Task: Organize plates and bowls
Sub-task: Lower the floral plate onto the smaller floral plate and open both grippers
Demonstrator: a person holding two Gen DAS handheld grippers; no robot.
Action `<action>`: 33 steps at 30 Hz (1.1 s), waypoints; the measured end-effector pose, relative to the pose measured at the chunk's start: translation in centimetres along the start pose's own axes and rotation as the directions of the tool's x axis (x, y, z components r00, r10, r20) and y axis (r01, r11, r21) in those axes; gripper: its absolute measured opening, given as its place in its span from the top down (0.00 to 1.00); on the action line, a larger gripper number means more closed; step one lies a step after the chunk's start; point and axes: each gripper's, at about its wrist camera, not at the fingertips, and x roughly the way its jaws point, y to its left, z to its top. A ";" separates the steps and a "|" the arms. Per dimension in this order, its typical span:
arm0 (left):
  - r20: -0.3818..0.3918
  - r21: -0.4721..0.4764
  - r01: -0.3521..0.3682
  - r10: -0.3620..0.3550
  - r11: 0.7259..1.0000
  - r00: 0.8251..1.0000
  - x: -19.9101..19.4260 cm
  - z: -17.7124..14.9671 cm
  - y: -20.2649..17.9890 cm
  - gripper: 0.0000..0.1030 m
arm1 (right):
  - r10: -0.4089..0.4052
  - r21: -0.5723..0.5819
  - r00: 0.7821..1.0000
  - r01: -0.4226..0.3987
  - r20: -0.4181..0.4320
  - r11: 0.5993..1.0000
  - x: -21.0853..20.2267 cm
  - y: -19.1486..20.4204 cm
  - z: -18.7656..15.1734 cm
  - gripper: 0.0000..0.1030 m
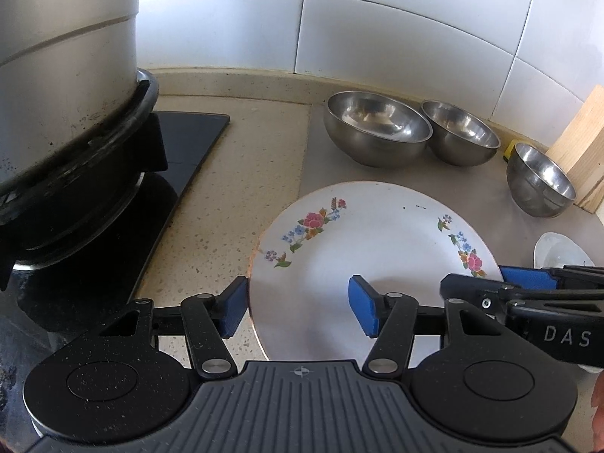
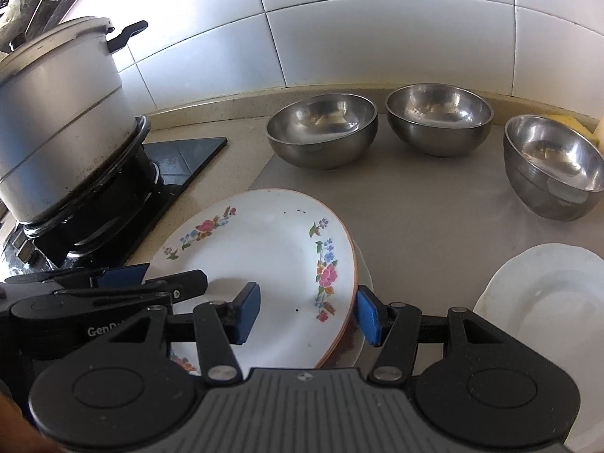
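Right between the two tongs sits the floral plate (image 2: 264,256), on top of a small stack of plates, with at least one plain white plate (image 2: 363,302) peeking out under its right edge. The left tongs (image 1: 298,307) are spread wide: one blue pad hangs just outside the plate's left rim, the other hovers over the plate's middle, so the rim falls in the gap and nothing is pinched. Same deal on the other side. The right tongs (image 2: 307,315) are spread too, with one pad over the plate and the other just past its right rim, beside the stack's edge. Can't tell if either pad actually touches the china.

Ahead of both tongs, near the tiled wall, three steel bowls stand in a row on the surface (image 2: 415,211): the big steel bowl (image 2: 321,128) nearest the stove, the middle steel bowl (image 2: 439,119) beside it, and the small steel bowl (image 2: 555,166) off to the right, all upright and apart from each other. To the right of the right tongs lies a white dish (image 2: 547,302), well clear of the stack. Left of the left tongs, a big metal pot (image 1: 64,75) sits on the stove (image 1: 188,139). A wooden block (image 1: 581,143) leans behind the small bowl.
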 end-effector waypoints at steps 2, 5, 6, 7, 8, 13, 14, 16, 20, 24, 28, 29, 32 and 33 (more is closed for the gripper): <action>0.019 0.012 -0.013 0.013 1.000 1.000 -0.3 0.0 -0.2 0.48 | -0.023 -0.007 1.000 0.023 0.011 1.000 -0.2 0.0 0.1 0.68; 0.032 0.019 -0.013 0.012 1.000 0.999 -0.7 0.2 -0.4 0.46 | -0.026 -0.030 0.998 0.028 0.049 0.999 -1.0 0.3 0.4 0.68; 0.037 0.019 -0.015 0.014 1.000 0.999 -0.8 0.3 -0.4 0.44 | -0.027 -0.043 0.998 0.030 0.060 0.999 -1.2 0.5 0.5 0.68; 0.043 0.018 -0.019 0.018 1.000 0.999 -0.9 0.3 -0.4 0.40 | -0.036 -0.053 0.997 0.039 0.067 0.998 -1.4 0.7 0.7 0.68; 0.048 0.019 -0.022 0.021 1.000 0.999 -1.1 0.3 -0.3 0.39 | -0.040 -0.056 0.997 0.044 0.070 0.997 -1.6 0.7 0.7 0.68; 0.070 0.024 -0.036 0.034 0.999 0.997 -2.1 0.6 -0.3 0.34 | -0.050 -0.035 0.995 0.053 0.082 0.998 -2.8 0.4 0.5 0.68; 0.072 0.028 -0.038 0.035 0.999 0.997 -2.3 0.6 -0.3 0.33 | -0.051 -0.028 0.995 0.053 0.086 0.998 -3.2 0.3 0.4 0.68; 0.077 0.036 -0.038 0.035 0.999 0.996 -2.8 0.6 -0.4 0.29 | -0.058 -0.016 0.994 0.060 0.090 0.998 -3.8 0.2 0.2 0.68; 0.096 0.066 -0.035 0.029 0.997 0.995 -3.9 0.8 -0.7 0.24 | -0.081 0.018 0.991 0.079 0.109 0.997 -5.3 -0.4 -0.4 0.65; 0.102 0.094 -0.016 0.006 0.995 0.995 -4.7 1.0 -1.1 0.23 | -0.113 0.061 0.987 0.106 0.112 0.992 -6.5 -1.1 -1.2 0.64; 0.110 0.124 0.010 -0.024 0.992 0.994 -5.4 1.1 -1.5 0.22 | -0.148 0.095 0.983 0.137 0.110 0.986 -7.4 -1.6 -2.3 0.63; 0.112 0.134 0.017 -0.032 0.991 0.993 -5.5 1.2 -1.7 0.21 | -0.156 0.103 0.982 0.144 0.111 0.984 -7.6 -1.7 -2.5 0.63; 0.110 0.163 0.051 -0.070 0.985 0.992 -5.8 1.1 -2.5 0.21 | -0.185 0.130 0.976 0.171 0.111 0.977 -8.3 -1.7 -3.2 0.63; 0.107 0.174 0.066 -0.086 0.983 0.991 -6.0 1.1 -2.9 0.21 | -0.196 0.137 0.974 0.180 0.111 0.974 -8.6 -1.8 -3.4 0.63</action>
